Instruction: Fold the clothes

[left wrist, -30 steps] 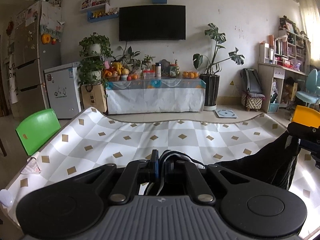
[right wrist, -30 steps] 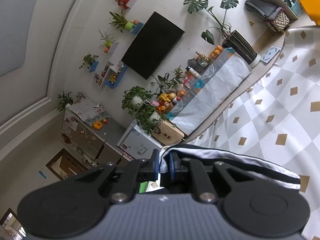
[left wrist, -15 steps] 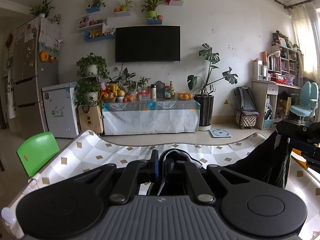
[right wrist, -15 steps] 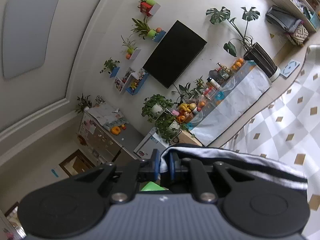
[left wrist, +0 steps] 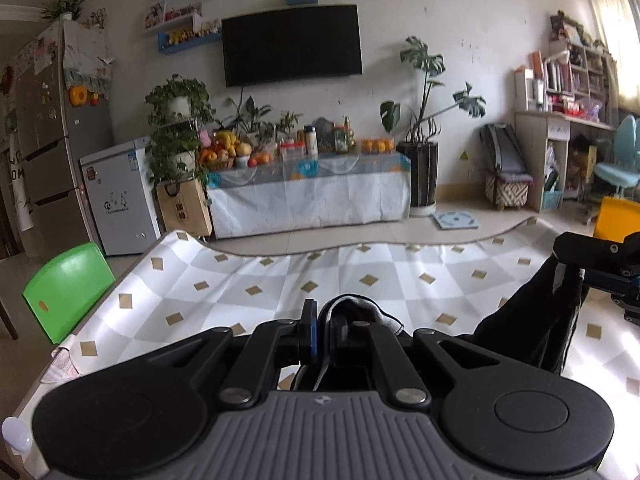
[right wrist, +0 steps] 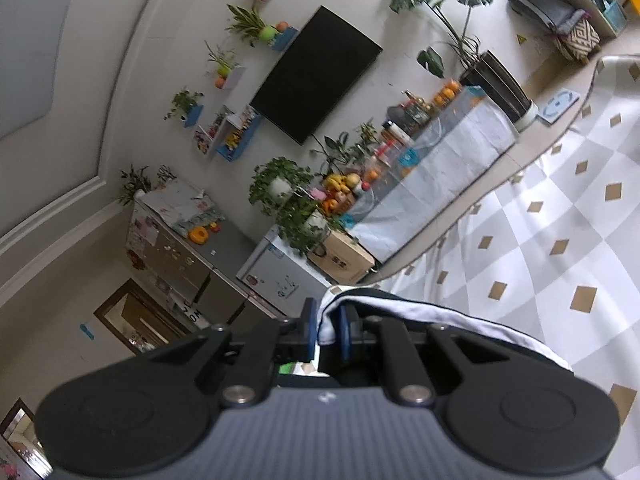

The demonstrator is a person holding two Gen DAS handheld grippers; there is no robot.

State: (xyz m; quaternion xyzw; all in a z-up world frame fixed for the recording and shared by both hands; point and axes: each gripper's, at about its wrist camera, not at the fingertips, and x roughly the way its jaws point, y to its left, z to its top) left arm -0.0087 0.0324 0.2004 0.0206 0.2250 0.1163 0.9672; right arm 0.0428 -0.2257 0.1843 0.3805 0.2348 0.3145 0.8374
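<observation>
1. I have the left gripper [left wrist: 324, 330] pinching a bunched edge of the black fabric garment with a white stripe [left wrist: 532, 332]; its jaws are pressed tight on the cloth at lower centre of the left wrist view.
2. The right gripper [right wrist: 327, 327] pinches the white-banded hem of the same garment, jaws nearly together on the cloth at lower centre of its own view.
3. The garment hangs between both grips, over the desk covered in a grey-and-white diamond-patterned cloth [left wrist: 280, 276]; in the left view it sags at lower right.
4. To do this well, I judge I should keep both pinches firm and level the two held corners.
5. Then I should lower onto bare desk, letting the slack settle flat without bunching.
</observation>
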